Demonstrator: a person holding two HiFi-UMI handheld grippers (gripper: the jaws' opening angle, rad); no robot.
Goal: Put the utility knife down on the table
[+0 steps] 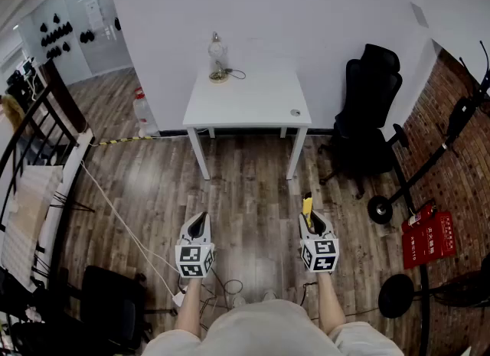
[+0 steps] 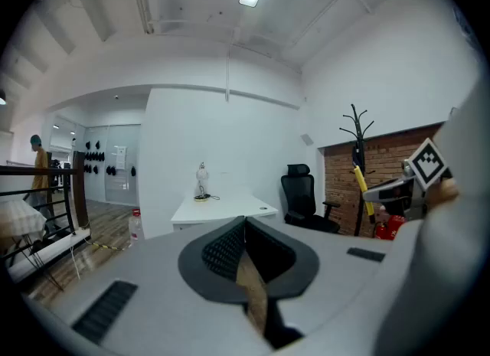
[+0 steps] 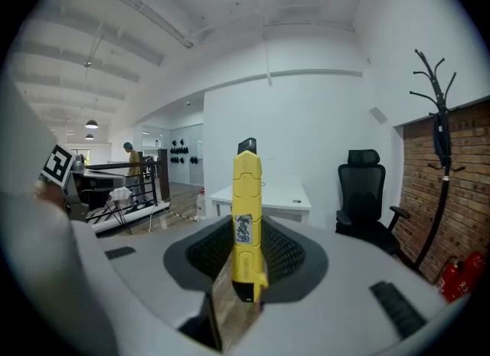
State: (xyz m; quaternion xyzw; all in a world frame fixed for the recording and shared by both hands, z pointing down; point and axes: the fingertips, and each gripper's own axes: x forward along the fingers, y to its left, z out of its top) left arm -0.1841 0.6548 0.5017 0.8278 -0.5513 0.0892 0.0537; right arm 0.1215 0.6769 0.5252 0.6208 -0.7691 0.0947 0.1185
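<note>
The knife (image 3: 246, 217), yellow with a black tip, stands upright in the right gripper (image 1: 313, 226). That gripper's jaws are clamped on the knife's lower half, and the tip points to 12 o'clock in the right gripper view. In the head view the knife juts from the gripper toward 12 o'clock, over the wood floor (image 1: 245, 186) and well short of the table (image 1: 253, 102). The left gripper (image 2: 245, 220) is level with the right one at its 9 o'clock, the two well apart. Its jaws are together with nothing between them.

The white table stands at 12 o'clock from the grippers, against the white wall (image 1: 306, 10). A small upright thing (image 1: 218, 56) with a cord sits at the table's far edge, at 11 o'clock on the tabletop; it is too small to name. A small round item (image 1: 295, 112) lies near the front corner at 4 o'clock. A black chair (image 1: 371, 109) stands at the table's 3 o'clock. A bottle (image 1: 144, 113) stands on the floor at the table's 9 o'clock. Red extinguishers (image 1: 429, 240) lie at the right gripper's 3 o'clock, beside the brick wall (image 1: 459, 155).
</note>
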